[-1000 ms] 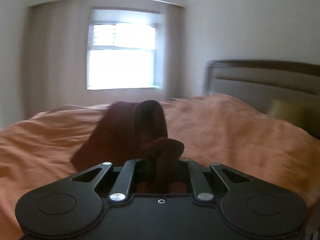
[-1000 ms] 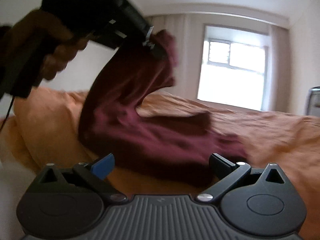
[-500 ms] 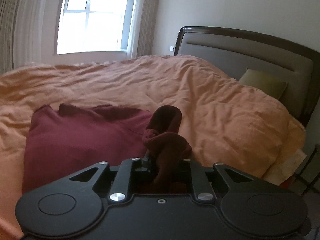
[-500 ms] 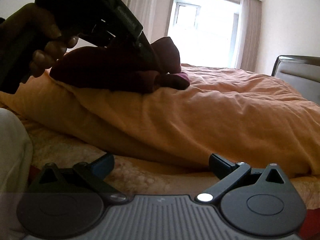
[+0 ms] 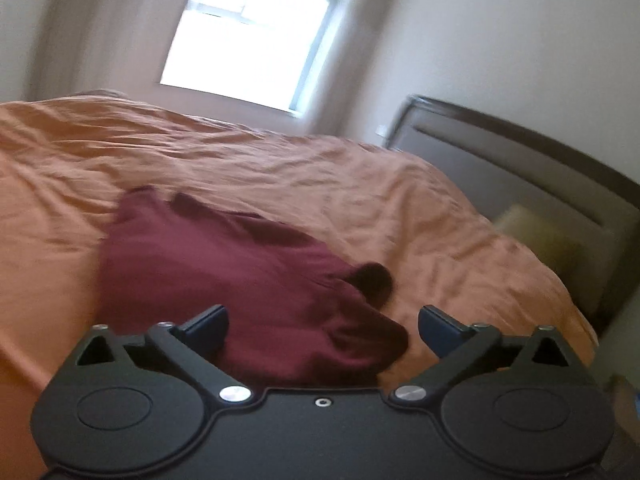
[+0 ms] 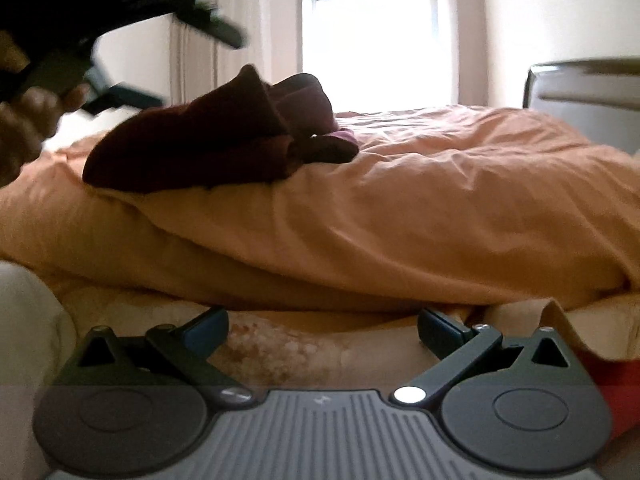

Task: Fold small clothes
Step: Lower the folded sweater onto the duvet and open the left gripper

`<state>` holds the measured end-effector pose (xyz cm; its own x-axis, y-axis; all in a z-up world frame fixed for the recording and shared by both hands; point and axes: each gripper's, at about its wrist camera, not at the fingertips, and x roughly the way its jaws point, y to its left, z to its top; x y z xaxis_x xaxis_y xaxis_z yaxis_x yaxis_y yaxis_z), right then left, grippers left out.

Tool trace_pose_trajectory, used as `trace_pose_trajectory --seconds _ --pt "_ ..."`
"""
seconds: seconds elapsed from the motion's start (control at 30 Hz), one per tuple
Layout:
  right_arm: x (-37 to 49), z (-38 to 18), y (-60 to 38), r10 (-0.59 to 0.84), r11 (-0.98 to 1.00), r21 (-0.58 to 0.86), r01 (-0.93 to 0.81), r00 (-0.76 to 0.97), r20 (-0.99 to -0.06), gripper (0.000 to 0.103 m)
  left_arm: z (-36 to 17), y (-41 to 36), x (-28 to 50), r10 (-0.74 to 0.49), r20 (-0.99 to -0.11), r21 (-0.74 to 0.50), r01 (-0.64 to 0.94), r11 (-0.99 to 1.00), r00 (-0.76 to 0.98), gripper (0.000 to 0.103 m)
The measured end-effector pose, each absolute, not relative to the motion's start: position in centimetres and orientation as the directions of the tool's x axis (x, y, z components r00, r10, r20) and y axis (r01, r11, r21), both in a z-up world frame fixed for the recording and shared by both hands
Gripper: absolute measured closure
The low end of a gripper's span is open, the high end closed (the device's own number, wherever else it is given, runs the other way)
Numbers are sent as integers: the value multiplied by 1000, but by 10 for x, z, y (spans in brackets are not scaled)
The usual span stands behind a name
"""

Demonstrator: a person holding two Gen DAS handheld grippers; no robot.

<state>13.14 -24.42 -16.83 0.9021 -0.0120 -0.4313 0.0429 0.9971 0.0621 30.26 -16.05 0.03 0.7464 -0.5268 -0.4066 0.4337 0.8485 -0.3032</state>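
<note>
Maroon garment down on the bed, both tools free of it.

Left wrist view: the left gripper (image 5: pixel 322 326) hangs with jaws spread wide, nothing between them; the maroon garment (image 5: pixel 224 276) lies crumpled on the orange duvet (image 5: pixel 360 184), bunched sleeve at 3 o'clock. Right wrist view: the right gripper (image 6: pixel 322 328) sits low by the mattress edge, jaws apart and empty, the garment heaped at 11 o'clock. Risk, I'd say: pinching that lump doubles layers, or catches duvet too.

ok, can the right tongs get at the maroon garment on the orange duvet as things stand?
Probably not without lifting: the right tongs sit open, low at the bed's edge, and the maroon garment lies up on the orange duvet, whose bulging side is between them.
</note>
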Motion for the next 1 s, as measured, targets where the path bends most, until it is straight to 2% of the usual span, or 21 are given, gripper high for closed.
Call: trace_pose_trajectory --seconds 0.23,0.4,0.67,0.8,0.87,0.97,1.0 --pt "129 -151 -256 5 984 167 60 932 -362 0 14 -104 291 -331 -374 -360 193 913 867 1" --pt "135 -126 -262 66 961 276 12 961 -269 0 3 -77 300 -183 -440 -340 25 940 879 1" --pt "159 -102 -253 152 930 358 -85 974 -166 0 -29 -51 311 -192 -510 -435 -59 899 839 1" --pt "180 -88 -257 172 889 447 -96 976 -132 0 -36 -48 311 -190 -496 -457 -68 887 847 1" --pt "195 -82 -263 184 859 504 -89 973 -141 0 -38 -49 311 -187 -491 -448 -63 892 851 1" --pt "225 -78 -268 178 822 570 -26 961 -214 0 -40 -51 309 -185 -481 -446 -58 893 857 1" --pt "234 -79 -269 174 814 581 -12 959 -223 4 -41 -51 308 -189 -478 -450 -54 892 858 1"
